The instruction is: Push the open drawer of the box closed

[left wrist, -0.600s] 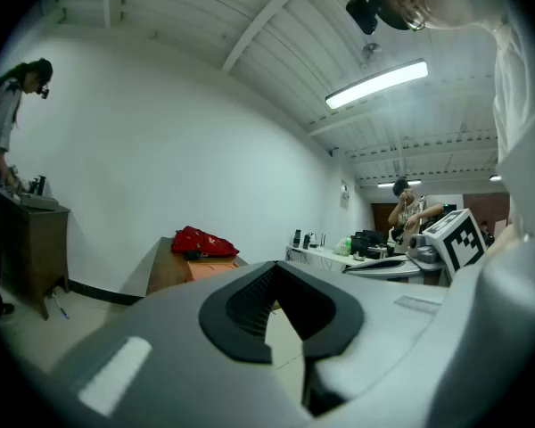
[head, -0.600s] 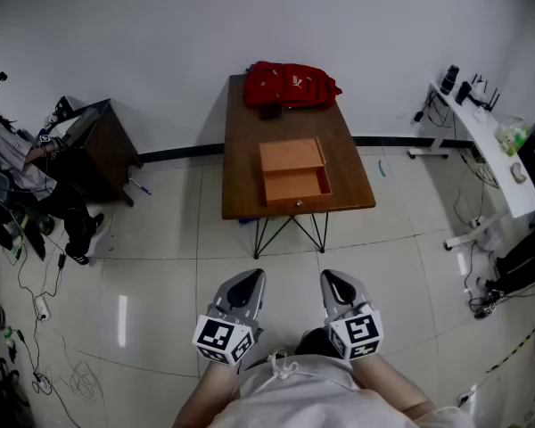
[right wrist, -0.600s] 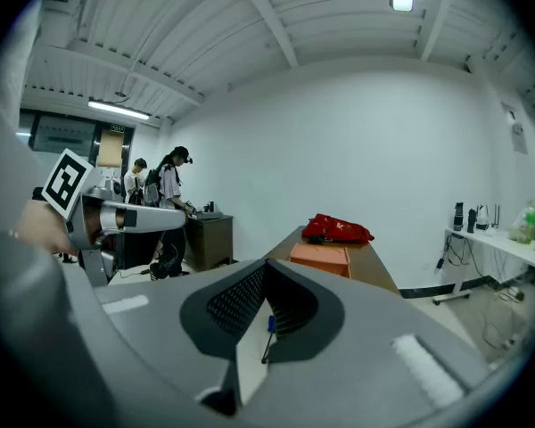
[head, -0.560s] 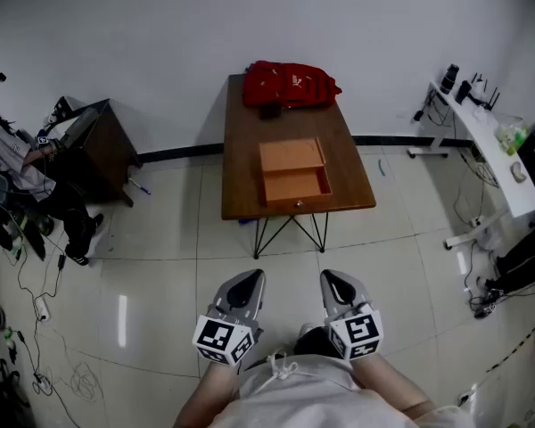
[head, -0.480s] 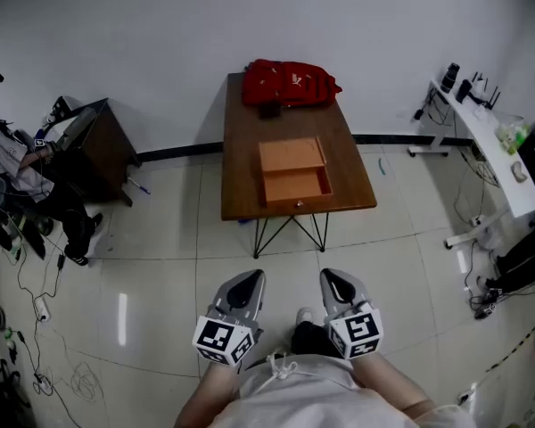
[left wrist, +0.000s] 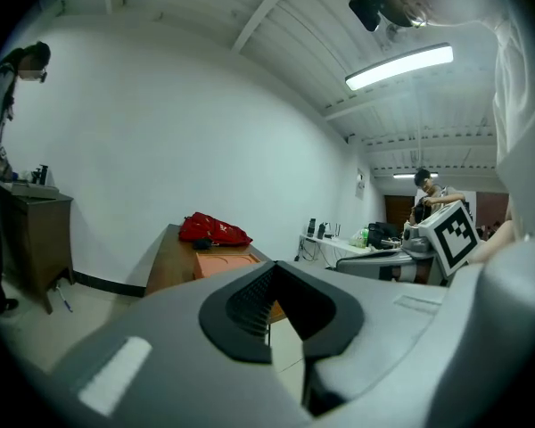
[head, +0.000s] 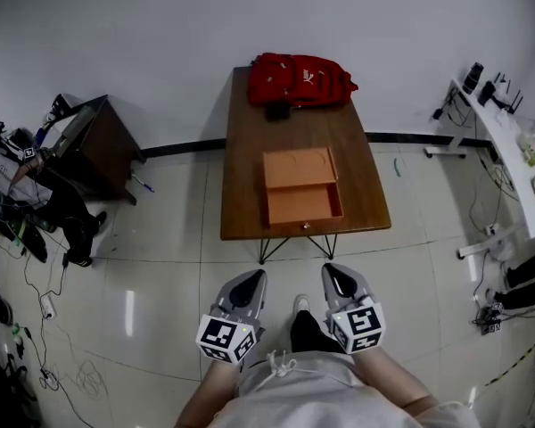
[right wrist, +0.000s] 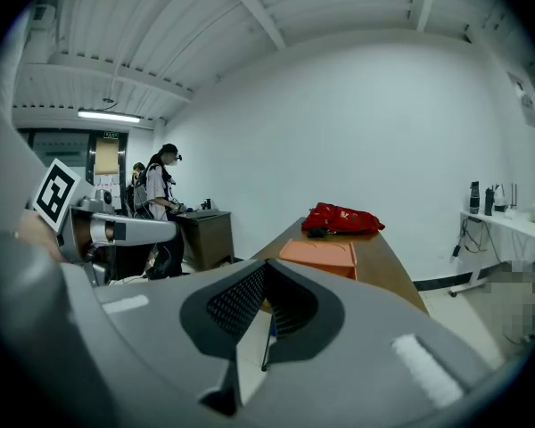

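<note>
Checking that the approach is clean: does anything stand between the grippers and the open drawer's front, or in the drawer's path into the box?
Nothing visible does. Only bare floor and the table edge lie between the left gripper, the right gripper and the drawer. The drawer looks empty, and the red bag sits behind the box.

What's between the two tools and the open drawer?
Between the left tool, right tool and the drawer is tiled floor, then the table edge and its legs, seen in the head view.
</note>
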